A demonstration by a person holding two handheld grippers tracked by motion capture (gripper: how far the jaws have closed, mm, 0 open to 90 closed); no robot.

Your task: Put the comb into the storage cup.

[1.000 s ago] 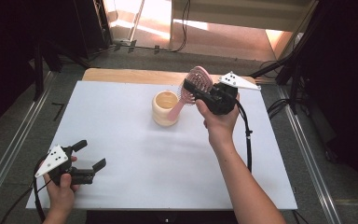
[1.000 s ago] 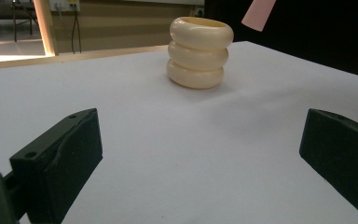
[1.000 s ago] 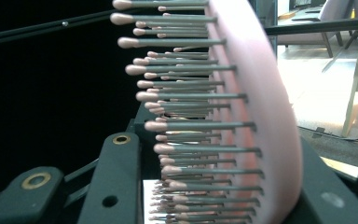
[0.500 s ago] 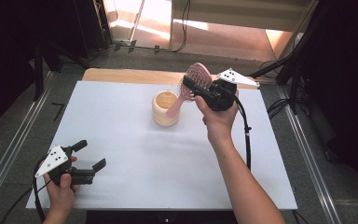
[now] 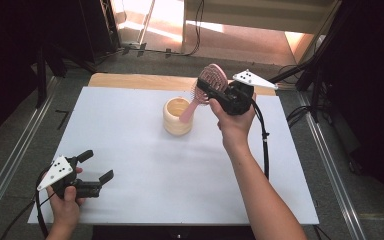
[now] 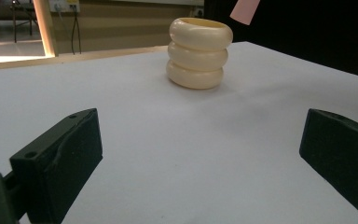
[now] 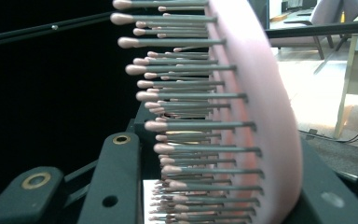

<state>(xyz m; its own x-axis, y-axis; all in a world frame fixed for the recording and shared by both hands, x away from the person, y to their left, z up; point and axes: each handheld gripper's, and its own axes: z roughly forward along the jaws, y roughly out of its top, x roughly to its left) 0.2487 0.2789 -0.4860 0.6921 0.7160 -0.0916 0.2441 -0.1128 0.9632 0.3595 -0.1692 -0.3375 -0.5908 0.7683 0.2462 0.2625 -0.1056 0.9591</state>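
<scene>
At the near left corner of the white table (image 5: 130,150), the left gripper (image 5: 96,166) is held low by the left hand (image 5: 65,200), its jaws spread wide with nothing between them; bare table surface is seen between those jaws in the left gripper view, and the cream ribbed cup (image 6: 199,52) stands upright well beyond them; in the high view the cup (image 5: 177,116) is set near the table's middle, toward the far edge; the handle of the pink hairbrush (image 5: 207,86) is angled down over the cup's rim; just right of the cup, the brush head is clamped by the right gripper (image 5: 207,90), raised above the table; the brush (image 7: 256,116) is seen pinned between the jaws, bristles pointing left.
</scene>
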